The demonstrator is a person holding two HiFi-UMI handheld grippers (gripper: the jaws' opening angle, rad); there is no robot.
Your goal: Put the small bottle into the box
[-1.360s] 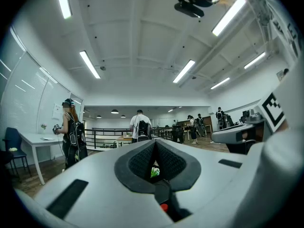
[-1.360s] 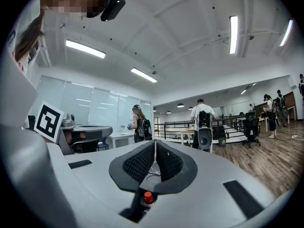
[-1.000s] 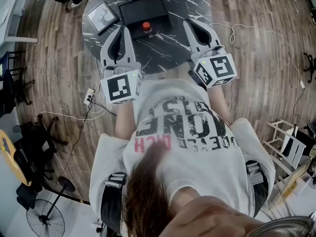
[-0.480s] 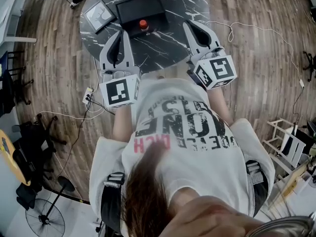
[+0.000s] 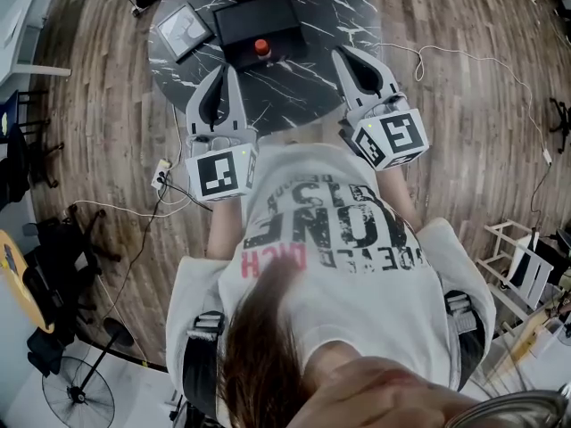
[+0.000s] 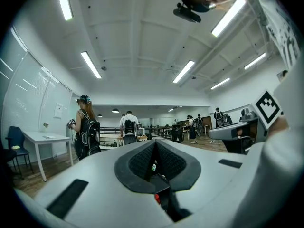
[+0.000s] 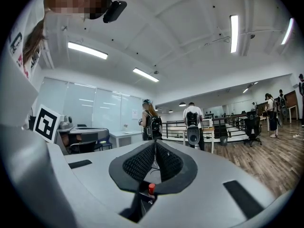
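Small bottle [image 5: 261, 49] sits in neither claw: the left claw [image 5: 227, 68] and the right claw [image 5: 343, 53] are both pinched closed and empty. It stands upright, red cap up, at the near edge of the black box [image 5: 259, 20] on the desk [image 5: 299, 87]. That is 2 o'clock from the left claw and 9 o'clock from the right. Only the gripper views show people [image 7: 151, 120] standing beyond.

Black box [image 5: 256, 18], red-topped small bottle [image 5: 262, 48]

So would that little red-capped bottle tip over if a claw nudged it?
Probably: the small bottle stands upright and looks narrow, so a high push may topple it. Being small, it is likely light. The marble-patterned table looks smooth, so it might slide.
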